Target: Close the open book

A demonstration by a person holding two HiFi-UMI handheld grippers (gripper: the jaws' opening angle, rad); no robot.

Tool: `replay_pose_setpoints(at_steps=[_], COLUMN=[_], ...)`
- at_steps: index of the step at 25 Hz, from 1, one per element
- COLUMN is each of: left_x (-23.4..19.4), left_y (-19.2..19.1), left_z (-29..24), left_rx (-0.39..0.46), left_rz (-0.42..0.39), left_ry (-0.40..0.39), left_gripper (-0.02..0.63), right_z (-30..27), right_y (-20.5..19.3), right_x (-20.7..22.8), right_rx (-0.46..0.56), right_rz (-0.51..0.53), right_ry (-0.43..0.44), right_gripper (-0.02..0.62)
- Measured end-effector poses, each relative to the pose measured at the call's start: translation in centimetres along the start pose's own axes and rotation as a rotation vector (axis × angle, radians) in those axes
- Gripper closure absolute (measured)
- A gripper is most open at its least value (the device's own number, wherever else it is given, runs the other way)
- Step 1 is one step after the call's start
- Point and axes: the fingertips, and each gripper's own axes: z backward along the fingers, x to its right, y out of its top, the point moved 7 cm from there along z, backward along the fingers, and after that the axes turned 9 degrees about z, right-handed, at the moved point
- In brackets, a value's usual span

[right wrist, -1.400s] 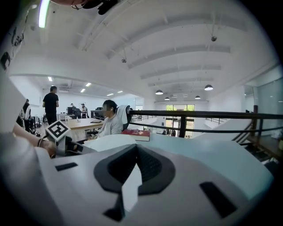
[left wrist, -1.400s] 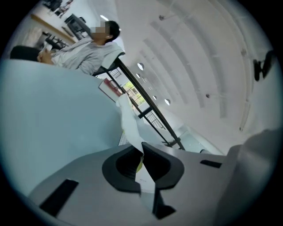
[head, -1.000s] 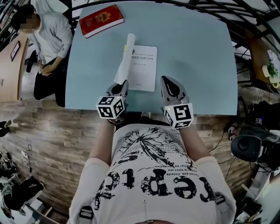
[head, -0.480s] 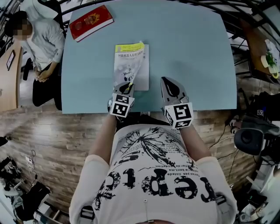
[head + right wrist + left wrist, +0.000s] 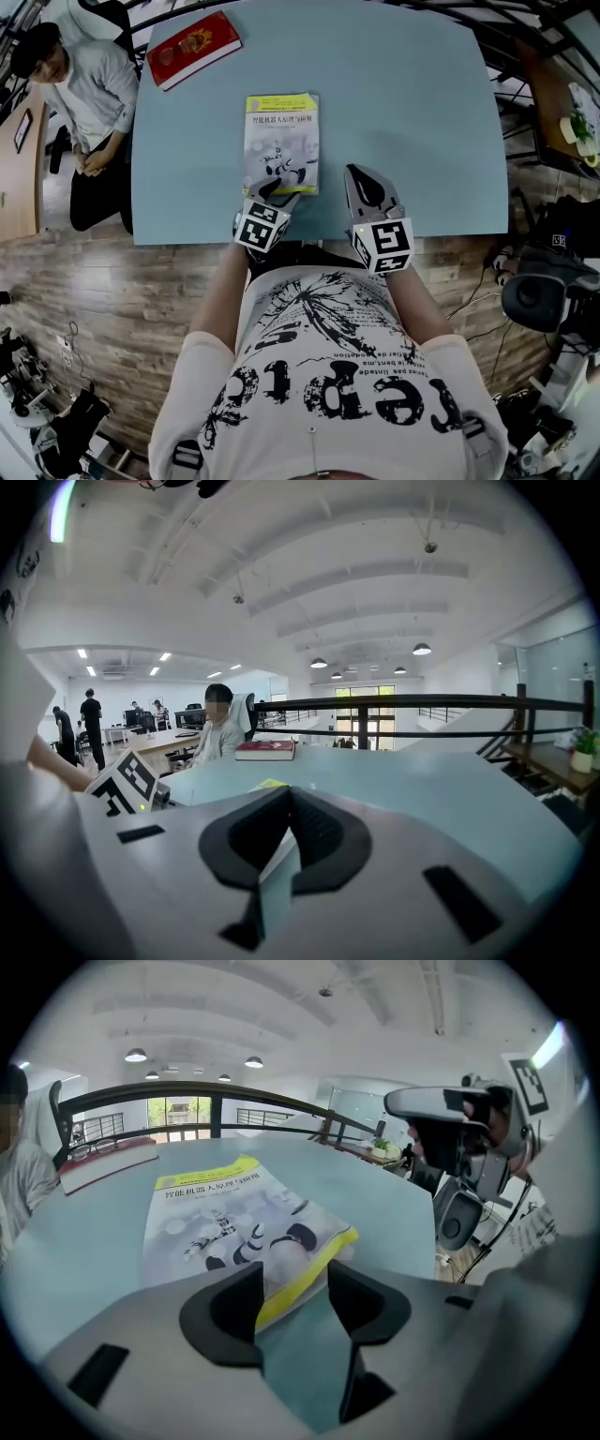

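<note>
pale blue table (image 5: 412, 112), wood floor (image 5: 112, 281) below. closed book (image 5: 281, 142) flat, near corner between just-opened left gripper (image 5: 293, 1286) jaws, released. right gripper (image 5: 288, 797) beside book, clenched empty.

The book (image 5: 281, 142) lies closed on the blue table (image 5: 412, 112).

Table (image 5: 422, 112): the right half and upper centre of the head view are bare, passage unobstructed. A closed book (image 5: 281, 141) lies flat at centre left. A red book (image 5: 192, 45) occupies the upper-left corner, well apart from it, with a bare strip between them. The left gripper (image 5: 272, 192), jaws just opened with the book's near corner unpressed between them, blocks the near edge. A seated person (image 5: 89, 84) sits close off the table's left side.
</note>
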Motion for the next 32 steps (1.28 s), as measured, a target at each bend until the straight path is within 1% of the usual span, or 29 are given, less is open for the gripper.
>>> replay_pose_setpoints(at_steps=[3, 6, 9, 11, 13, 16, 18, 26, 28, 32], left_x=[0.3, 0.7, 0.7, 0.3, -0.1, -0.4, -0.9, -2.7, -3.1, -4.2], left_y=[0.4, 1.8, 4.5, 6.6, 8.6, 11.1, 12.1, 13.5, 13.5, 13.3], left_z=[0.9, 3.1, 6.5, 9.0, 11.5, 15.0, 17.1, 24.0, 24.9, 25.6], left_rx=[0.013, 0.090, 0.237, 0.344, 0.441, 0.567, 0.628, 0.786, 0.799, 0.788], left_rz=[-0.008, -0.024, -0.001, -0.005, -0.037, -0.088, -0.101, -0.120, -0.121, -0.114], left_ry=[-0.008, -0.003, -0.010, 0.009, 0.050, 0.096, 0.111, 0.117, 0.109, 0.096], left_gripper=[0.390, 0.390, 0.394, 0.434, 0.500, 0.549, 0.566, 0.584, 0.586, 0.588], right_z=[-0.1, -0.1, -0.1, -0.1, 0.1, 0.3, 0.3, 1.1, 1.2, 1.0], right_y=[0.3, 0.8, 1.8, 2.7, 3.7, 5.4, 6.4, 9.8, 10.3, 11.0], right_x=[-0.3, -0.7, -1.1, -1.4, -1.7, -2.0, -2.5, -4.8, -5.1, -5.9], right_rx=[0.002, 0.007, 0.023, 0.048, 0.079, 0.124, 0.148, 0.239, 0.249, 0.242], right_rz=[0.001, 0.003, 0.009, 0.013, 0.017, 0.025, 0.028, 0.051, 0.061, 0.065], right_ry=[0.006, 0.010, 0.012, 0.008, 0.000, -0.021, -0.035, -0.099, -0.116, -0.143], right_gripper=[0.583, 0.583, 0.584, 0.583, 0.584, 0.584, 0.584, 0.584, 0.584, 0.584])
